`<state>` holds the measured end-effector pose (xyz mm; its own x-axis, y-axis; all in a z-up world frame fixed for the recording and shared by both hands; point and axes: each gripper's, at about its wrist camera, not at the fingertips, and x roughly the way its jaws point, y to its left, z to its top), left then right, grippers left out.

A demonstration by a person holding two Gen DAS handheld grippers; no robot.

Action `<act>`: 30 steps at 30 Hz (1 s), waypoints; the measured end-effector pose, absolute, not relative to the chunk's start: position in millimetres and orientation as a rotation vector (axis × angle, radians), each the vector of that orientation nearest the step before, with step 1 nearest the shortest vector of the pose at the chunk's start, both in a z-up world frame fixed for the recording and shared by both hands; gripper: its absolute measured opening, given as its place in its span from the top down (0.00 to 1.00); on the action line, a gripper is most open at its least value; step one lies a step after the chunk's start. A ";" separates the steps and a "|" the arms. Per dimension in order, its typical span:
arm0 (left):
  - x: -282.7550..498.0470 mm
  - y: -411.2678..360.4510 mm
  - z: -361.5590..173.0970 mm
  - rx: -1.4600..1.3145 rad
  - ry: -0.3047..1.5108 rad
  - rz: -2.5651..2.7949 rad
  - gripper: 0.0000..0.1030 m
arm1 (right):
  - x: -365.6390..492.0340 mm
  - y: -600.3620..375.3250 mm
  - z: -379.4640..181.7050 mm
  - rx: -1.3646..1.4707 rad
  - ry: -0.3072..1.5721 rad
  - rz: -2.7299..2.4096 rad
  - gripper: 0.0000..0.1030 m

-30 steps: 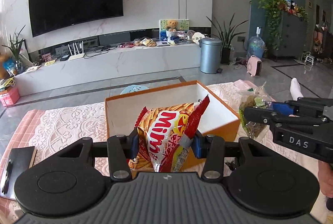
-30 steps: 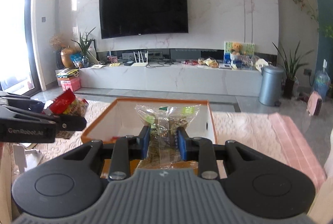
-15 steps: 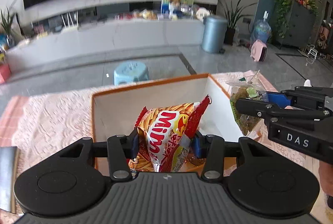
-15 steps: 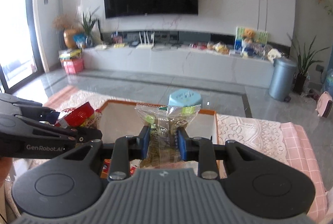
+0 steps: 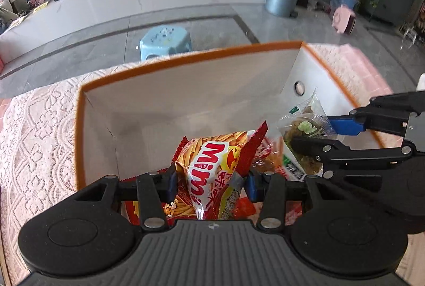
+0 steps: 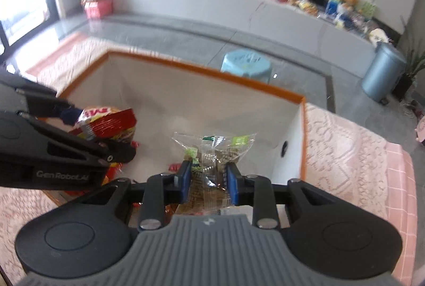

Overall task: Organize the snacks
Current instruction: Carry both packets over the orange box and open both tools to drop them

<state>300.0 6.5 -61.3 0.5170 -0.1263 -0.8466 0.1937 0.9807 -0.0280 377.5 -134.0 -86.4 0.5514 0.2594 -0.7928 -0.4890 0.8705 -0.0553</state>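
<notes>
Both grippers have been tipped forward and carried over the orange-rimmed box (image 5: 170, 65) since a second ago, so that the wall-mounted television has slid out of the top of both views and the white interior of the box now fills the middle of each.

At lower centre of the left wrist view, the left gripper (image 5: 211, 183) is clenched on a red and yellow Mimi snack bag (image 5: 215, 171), pinched low on its body so that the bag stands upright with its crimped top edge free. At the right of that view, the right gripper (image 5: 313, 132) is seen closed on a clear packet of greenish-brown snacks (image 5: 302, 129), held by its lower part.

In the right wrist view the same packet (image 6: 212, 150) hangs above the box floor at lower centre, and the Mimi bag (image 6: 106, 124) sits at left. Other red wrappers (image 5: 268, 150) already lie at the box's near end, which suggests both items are held over the opening to be dropped beside them. Release appears not yet made. A pale lace cloth (image 5: 34, 132) covers the surface under the box.
</notes>
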 end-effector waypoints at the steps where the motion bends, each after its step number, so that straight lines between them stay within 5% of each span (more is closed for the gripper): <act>1: 301.5 5.8 -64.8 0.078 1.020 -0.193 0.48 | 380.6 -130.7 -91.8 -0.301 0.898 0.453 0.75; 17: 327.0 6.3 -94.2 0.105 1.164 -0.182 0.46 | 416.9 -111.6 -138.2 -0.469 1.074 0.414 0.73; 22: 329.4 4.1 -91.7 0.115 1.158 -0.175 0.37 | 417.3 -115.1 -137.6 -0.464 1.079 0.404 0.72; 30: 325.4 2.9 -79.9 0.111 1.123 -0.153 0.27 | 407.2 -112.5 -122.8 -0.475 1.023 0.382 0.57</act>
<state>325.4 2.9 -79.9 0.4246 -0.0662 -0.9030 0.1783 0.9839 0.0117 407.2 -112.5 -122.8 0.4708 0.0821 -0.8784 -0.5137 0.8350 -0.1973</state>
